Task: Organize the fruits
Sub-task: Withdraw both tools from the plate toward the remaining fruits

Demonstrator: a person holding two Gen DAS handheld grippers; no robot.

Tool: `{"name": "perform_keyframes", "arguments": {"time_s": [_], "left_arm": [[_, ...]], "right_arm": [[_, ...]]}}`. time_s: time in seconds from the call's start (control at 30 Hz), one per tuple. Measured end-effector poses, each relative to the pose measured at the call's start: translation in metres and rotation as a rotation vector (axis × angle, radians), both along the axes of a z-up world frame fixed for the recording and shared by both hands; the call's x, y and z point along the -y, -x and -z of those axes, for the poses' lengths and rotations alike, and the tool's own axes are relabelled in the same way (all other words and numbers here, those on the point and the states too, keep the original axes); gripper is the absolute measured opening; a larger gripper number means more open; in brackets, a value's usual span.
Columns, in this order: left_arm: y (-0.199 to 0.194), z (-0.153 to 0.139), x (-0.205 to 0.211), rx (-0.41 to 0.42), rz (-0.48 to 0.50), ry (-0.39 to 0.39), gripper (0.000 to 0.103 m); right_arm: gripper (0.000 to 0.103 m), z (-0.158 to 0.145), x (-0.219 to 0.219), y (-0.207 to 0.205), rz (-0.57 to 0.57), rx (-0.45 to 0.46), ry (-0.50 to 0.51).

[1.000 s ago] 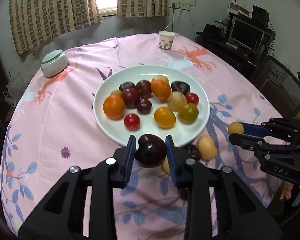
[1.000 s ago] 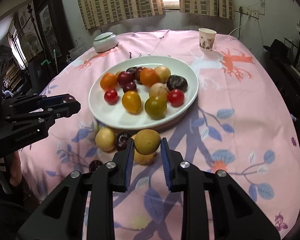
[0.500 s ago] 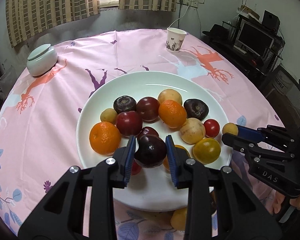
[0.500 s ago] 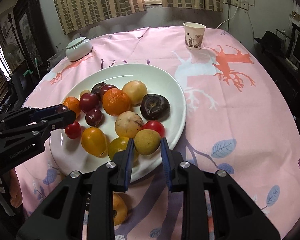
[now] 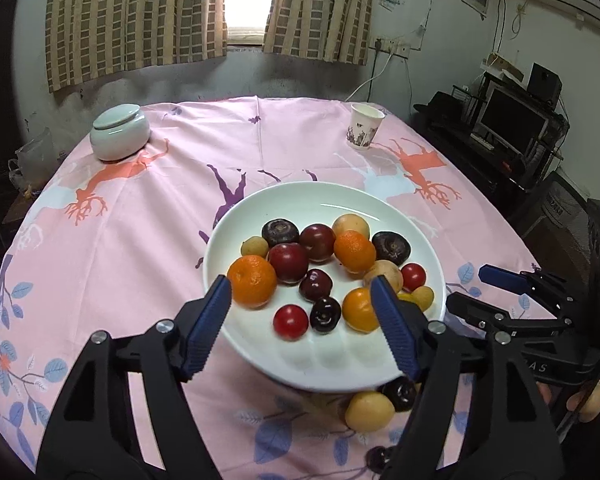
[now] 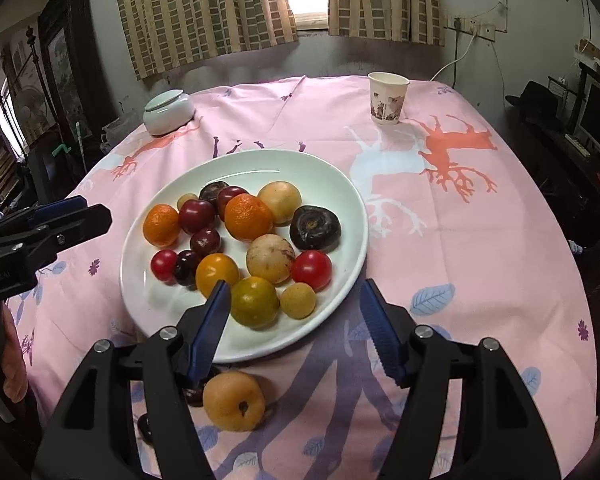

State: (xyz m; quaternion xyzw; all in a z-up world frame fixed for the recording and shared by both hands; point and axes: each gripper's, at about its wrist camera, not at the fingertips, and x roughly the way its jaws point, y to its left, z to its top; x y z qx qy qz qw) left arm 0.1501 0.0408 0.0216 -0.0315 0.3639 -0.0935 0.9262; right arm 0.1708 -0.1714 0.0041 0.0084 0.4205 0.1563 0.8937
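Left wrist view: the left gripper fingers have just sprung apart, empty, above the round white ceramic plate heaped with fruit.

Right wrist view: the right gripper has likewise just opened, empty; a round yellow-orange fruit waits on the desk beneath its left finger.

Left gripper and right gripper, jaws just opened (nothing between), angled downward.

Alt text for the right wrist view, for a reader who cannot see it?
The right gripper hangs open and empty over the near rim of a white plate heaped with fruit. A yellow fruit lies off the plate on the pink tablecloth.
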Motion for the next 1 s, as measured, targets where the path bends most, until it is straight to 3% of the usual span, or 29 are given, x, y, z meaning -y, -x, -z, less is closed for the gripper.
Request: {"name": "perform_keyframes", "arguments": {"time_s": [0.07,0.37,0.53,0.7,0.9,1.0], "left_arm": [[0.018,0.000,-0.004,0.002,-0.004,-0.001,0.087],[0.073,0.047,-0.007,-0.116,0.036,0.016,0.094],[0.080,0.061,-0.004,-0.148,0.042,-0.002,0.094],[0.089,0.061,-0.006,-0.131,0.043,-0.009,0.094],[0.095,0.062,-0.014,-0.132,0.035,0.002,0.094],[0.099,0.060,-0.018,-0.123,0.023,0.003,0.094]], "right_arm": [[0.068,-0.004,0.002,0.017,-0.012,0.001,-0.004],[0.069,0.015,0.002,0.080,-0.026,-0.058,0.007],[0.068,0.020,-0.002,0.082,-0.022,-0.062,-0.001],[0.068,0.022,-0.017,0.085,-0.050,-0.034,0.048],[0.068,0.039,-0.034,0.068,-0.082,-0.061,0.110],[0.058,0.049,-0.042,0.058,-0.089,-0.090,0.157]]}}
